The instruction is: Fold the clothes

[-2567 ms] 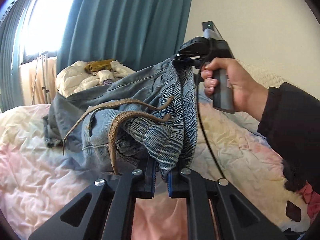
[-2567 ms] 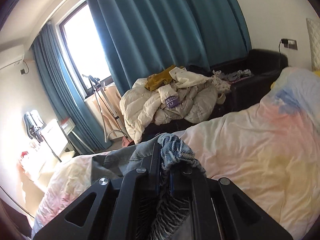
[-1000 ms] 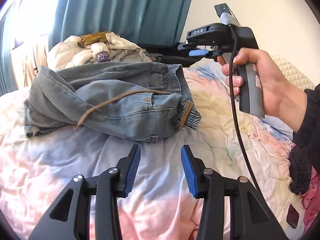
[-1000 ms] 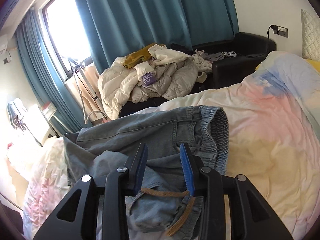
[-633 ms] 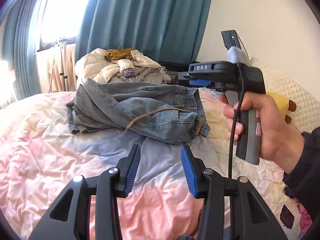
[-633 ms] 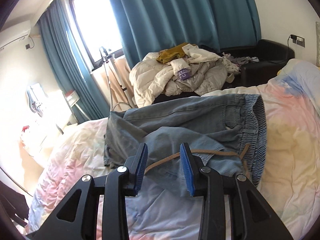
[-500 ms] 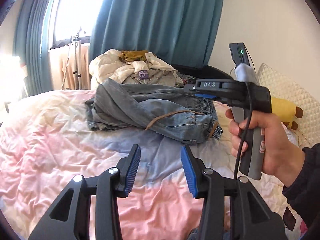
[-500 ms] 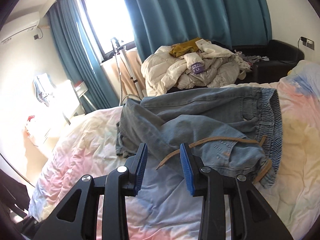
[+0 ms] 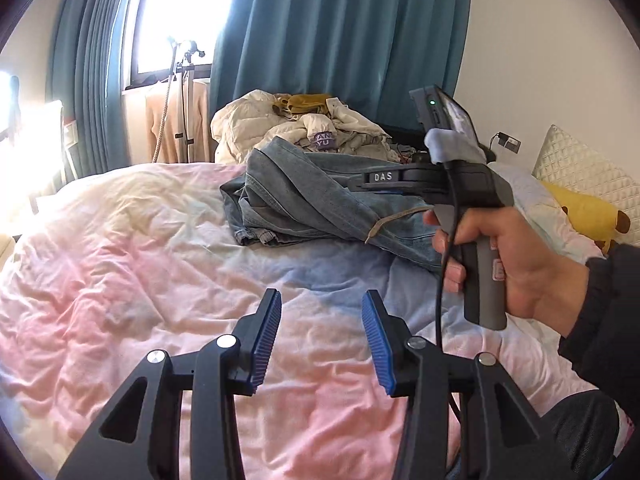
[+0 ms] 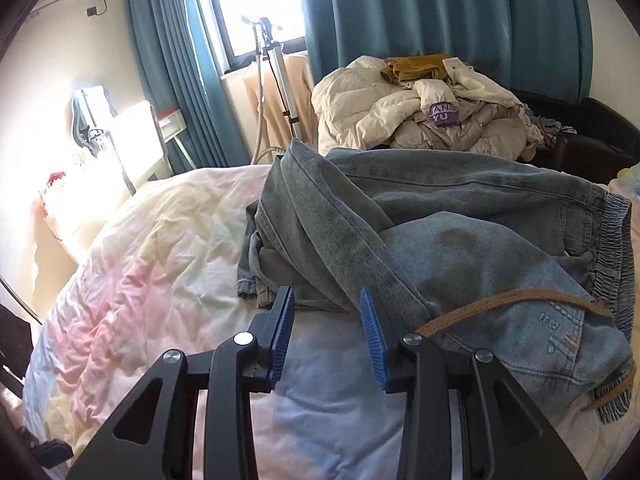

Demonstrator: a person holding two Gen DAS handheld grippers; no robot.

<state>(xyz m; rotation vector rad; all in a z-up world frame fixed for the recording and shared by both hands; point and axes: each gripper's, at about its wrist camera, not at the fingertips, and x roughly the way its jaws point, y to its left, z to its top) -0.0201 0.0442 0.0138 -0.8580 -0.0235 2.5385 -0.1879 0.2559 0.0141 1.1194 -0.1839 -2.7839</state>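
Note:
Blue denim jeans [image 10: 440,232] lie loosely folded on the pastel bedspread [image 10: 160,272], with a tan drawstring [image 10: 516,300] trailing over the elastic waistband at the right. My right gripper [image 10: 326,316] is open and empty, its blue pads just short of the jeans' near folded edge. In the left wrist view the jeans [image 9: 304,200] lie farther off. My left gripper [image 9: 320,320] is open over bare bedspread [image 9: 160,280], holding nothing. A hand [image 9: 508,256] holds the right gripper's handle at the right and hides part of the jeans.
A heap of cream jackets and other clothes [image 10: 424,112] sits behind the bed before teal curtains [image 10: 440,12]. A garment steamer stand [image 10: 276,80] is by the window. A dark sofa [image 10: 588,140] is at the far right. A yellow plush toy [image 9: 588,212] and quilted pillow [image 9: 580,160] lie at the bed's right.
Both grippers let go of the jeans, which now lie on the bed, and drew back and leftwards. The right gripper now faces the jeans' left folded end instead of the waistband.

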